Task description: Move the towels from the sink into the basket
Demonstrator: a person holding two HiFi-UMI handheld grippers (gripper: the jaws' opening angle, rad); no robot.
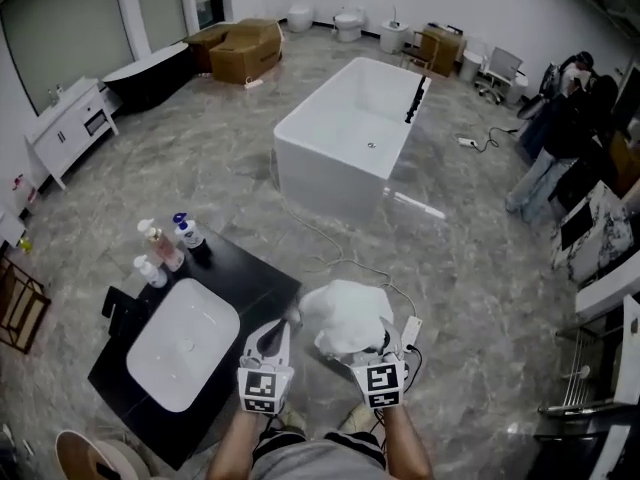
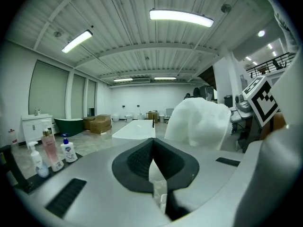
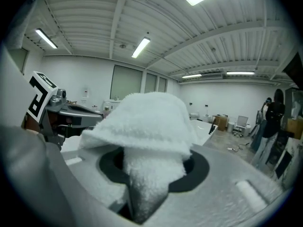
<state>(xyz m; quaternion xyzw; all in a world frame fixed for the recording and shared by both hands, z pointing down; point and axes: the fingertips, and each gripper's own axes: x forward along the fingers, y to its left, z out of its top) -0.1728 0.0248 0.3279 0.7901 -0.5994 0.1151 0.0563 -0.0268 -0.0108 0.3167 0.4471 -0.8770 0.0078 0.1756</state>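
A white towel [image 1: 345,316] hangs bunched in the air just right of the black counter, with my right gripper [image 1: 376,346] shut on it. In the right gripper view the towel [image 3: 142,122] drapes over the jaws of the right gripper [image 3: 151,171] and hides the pads. My left gripper [image 1: 278,334] is level beside it; in its own view the left gripper [image 2: 152,151] has its pads meeting, with nothing in them and the towel [image 2: 196,122] to its right. The white oval sink [image 1: 185,343] looks empty. A round tan basket [image 1: 95,458] shows at the bottom left edge.
Several soap bottles [image 1: 165,243] stand on the black counter [image 1: 255,278] behind the sink. A white bathtub [image 1: 345,138] stands on the marble floor ahead. A cable and power strip [image 1: 410,328] lie under the towel. People [image 1: 565,118] stand at the far right.
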